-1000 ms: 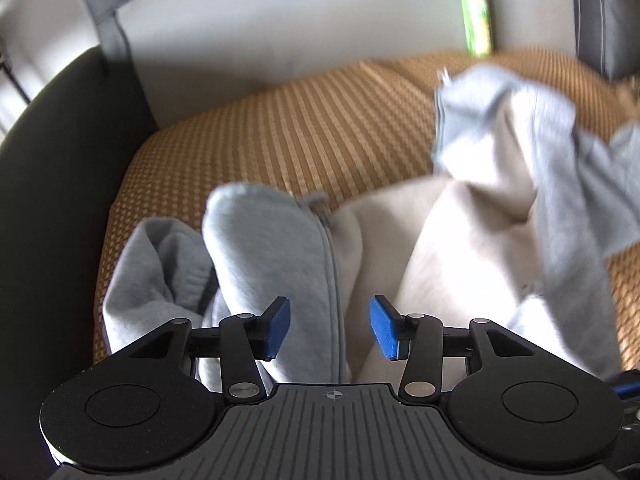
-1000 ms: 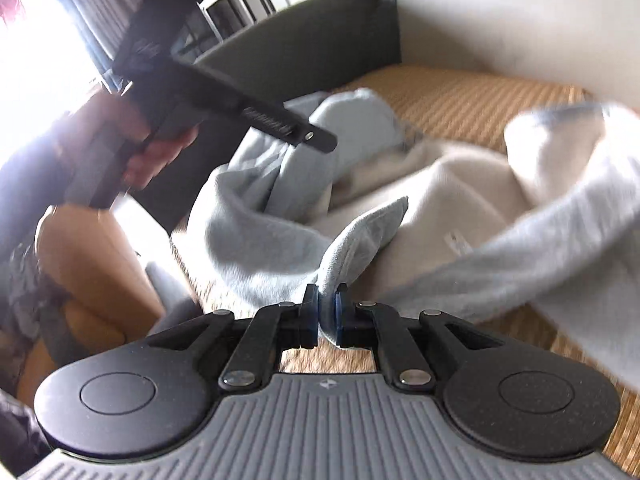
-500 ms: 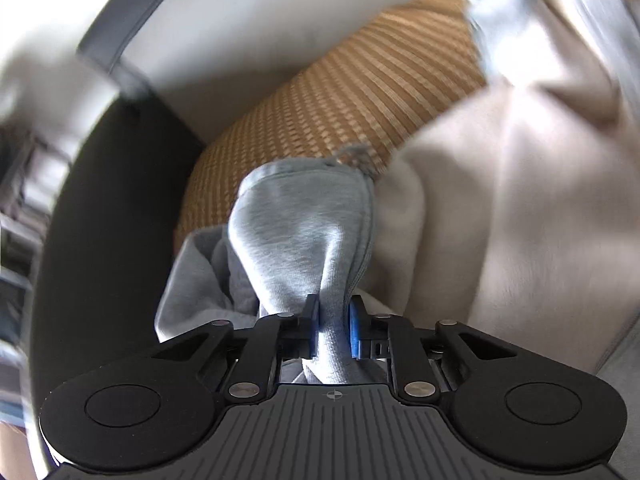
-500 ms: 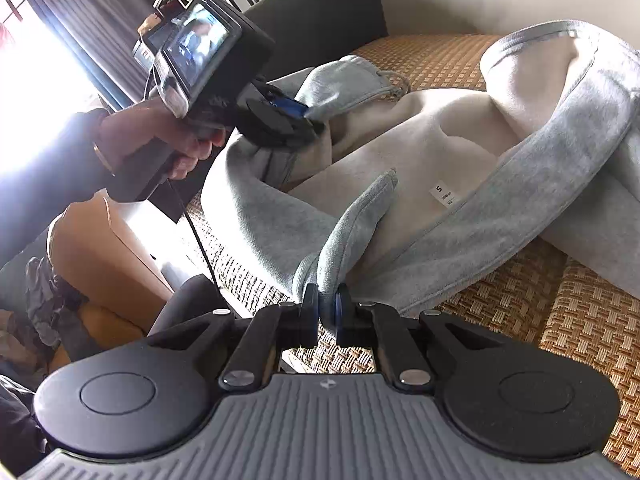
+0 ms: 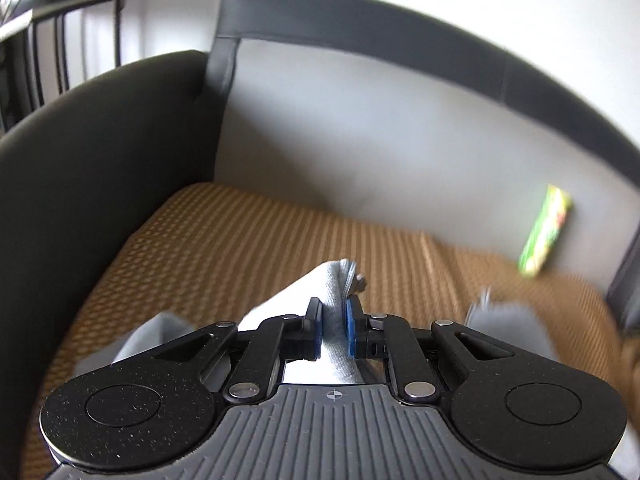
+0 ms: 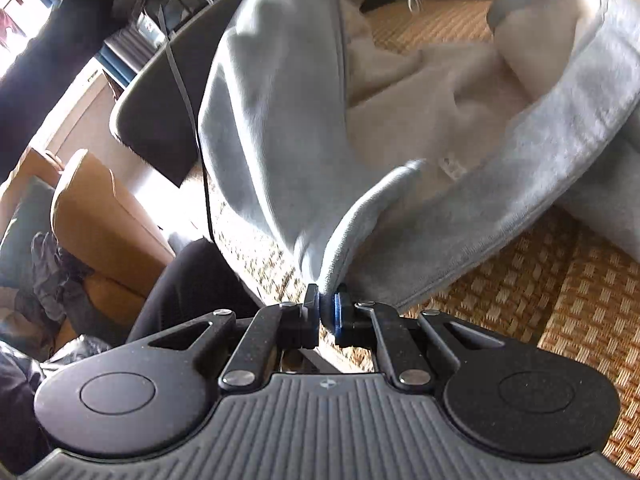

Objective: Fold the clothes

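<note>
Grey hoodie [image 6: 280,92], tan woven mat [image 5: 248,240]

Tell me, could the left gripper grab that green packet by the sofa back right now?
Probably not yet. The left gripper is shut on the grey hoodie, so it has no free grip. The green packet leans against the sofa back, with only bare woven mat in between.

2 tools are being counted: 1 left tool [image 5: 333,326] and 1 right tool [image 6: 327,314], each with 2 blue pads. 1 grey garment [image 6: 276,120] is being seen, with 1 white label [image 6: 451,165] sewn inside it. 1 sofa [image 5: 120,152] is being shown, covered by 1 woven mat [image 5: 248,240]. 1 green packet [image 5: 545,231] is being counted against the backrest. 1 brown box [image 6: 96,216] is being seen beside the sofa.
</note>
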Demonstrator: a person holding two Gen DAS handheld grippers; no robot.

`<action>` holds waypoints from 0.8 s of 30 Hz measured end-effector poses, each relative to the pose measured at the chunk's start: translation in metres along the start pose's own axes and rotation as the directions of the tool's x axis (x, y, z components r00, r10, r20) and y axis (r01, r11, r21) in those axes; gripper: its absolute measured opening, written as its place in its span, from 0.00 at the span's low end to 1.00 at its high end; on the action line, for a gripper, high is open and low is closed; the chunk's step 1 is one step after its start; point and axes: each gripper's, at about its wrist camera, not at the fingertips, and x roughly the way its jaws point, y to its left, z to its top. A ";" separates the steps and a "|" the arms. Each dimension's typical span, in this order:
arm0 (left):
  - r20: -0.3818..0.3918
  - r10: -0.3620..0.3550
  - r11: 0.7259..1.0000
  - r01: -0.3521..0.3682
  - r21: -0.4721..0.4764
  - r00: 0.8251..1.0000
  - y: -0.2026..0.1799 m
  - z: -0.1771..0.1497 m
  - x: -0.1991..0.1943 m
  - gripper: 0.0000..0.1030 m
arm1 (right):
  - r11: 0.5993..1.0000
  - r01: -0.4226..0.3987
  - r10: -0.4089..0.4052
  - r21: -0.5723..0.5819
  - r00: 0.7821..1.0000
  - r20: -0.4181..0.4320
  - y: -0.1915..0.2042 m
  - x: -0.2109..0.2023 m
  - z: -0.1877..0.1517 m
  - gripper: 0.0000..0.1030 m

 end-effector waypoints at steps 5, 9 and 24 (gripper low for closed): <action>-0.069 0.048 0.999 -0.047 0.019 0.996 -0.014 -0.012 0.070 0.13 | 0.998 -0.011 0.011 0.062 1.000 0.001 -0.018 0.008 -0.004 0.07; -0.202 0.087 0.988 -0.059 0.142 0.976 -0.029 -0.048 0.114 0.42 | 0.995 0.020 -0.015 0.099 0.999 -0.050 -0.030 0.022 -0.008 0.11; -0.186 -0.022 0.954 0.076 0.289 0.982 -0.033 -0.053 0.024 0.77 | 0.869 0.454 -0.494 0.195 0.791 0.362 -0.086 -0.092 0.065 0.69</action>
